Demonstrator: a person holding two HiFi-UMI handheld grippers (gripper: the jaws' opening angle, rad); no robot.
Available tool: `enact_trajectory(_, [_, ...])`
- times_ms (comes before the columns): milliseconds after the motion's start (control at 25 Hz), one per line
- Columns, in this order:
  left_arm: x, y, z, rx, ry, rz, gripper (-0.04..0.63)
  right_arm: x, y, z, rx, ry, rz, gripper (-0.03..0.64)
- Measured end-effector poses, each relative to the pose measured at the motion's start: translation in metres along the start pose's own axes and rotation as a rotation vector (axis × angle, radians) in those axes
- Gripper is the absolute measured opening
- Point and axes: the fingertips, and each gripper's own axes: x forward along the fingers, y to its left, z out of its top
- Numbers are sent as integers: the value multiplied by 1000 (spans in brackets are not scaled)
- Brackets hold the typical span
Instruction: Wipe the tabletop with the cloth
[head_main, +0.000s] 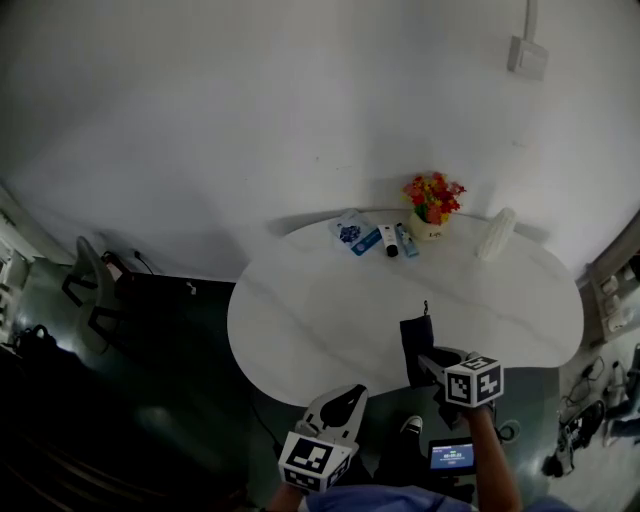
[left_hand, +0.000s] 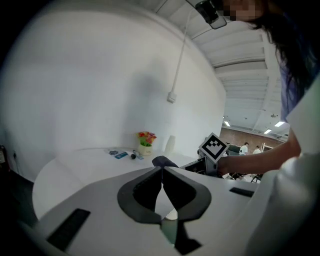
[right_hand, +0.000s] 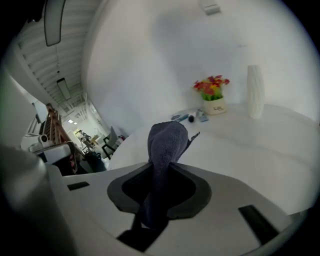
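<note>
A dark cloth (head_main: 417, 345) lies bunched at the near edge of the white oval tabletop (head_main: 320, 300). My right gripper (head_main: 432, 366) is shut on the cloth (right_hand: 166, 145), which sticks up between the jaws in the right gripper view. My left gripper (head_main: 347, 396) hangs below the table's front edge, off the tabletop. In the left gripper view its jaws (left_hand: 161, 172) meet at the tips with nothing between them. From there the right gripper's marker cube (left_hand: 214, 146) and the cloth (left_hand: 163, 161) show ahead.
At the table's far side stand a flower pot (head_main: 432, 205), a white ribbed vase (head_main: 496, 234), a blue packet (head_main: 352, 234) and two small tubes (head_main: 396, 241). A dark chair (head_main: 90, 290) sits left of the table. A phone screen (head_main: 451, 456) shows below the right gripper.
</note>
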Motion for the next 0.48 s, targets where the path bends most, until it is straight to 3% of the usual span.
enact_trajectory(480, [-149, 147, -33, -98, -49, 272, 20, 149, 229, -32, -182, 156, 248, 87])
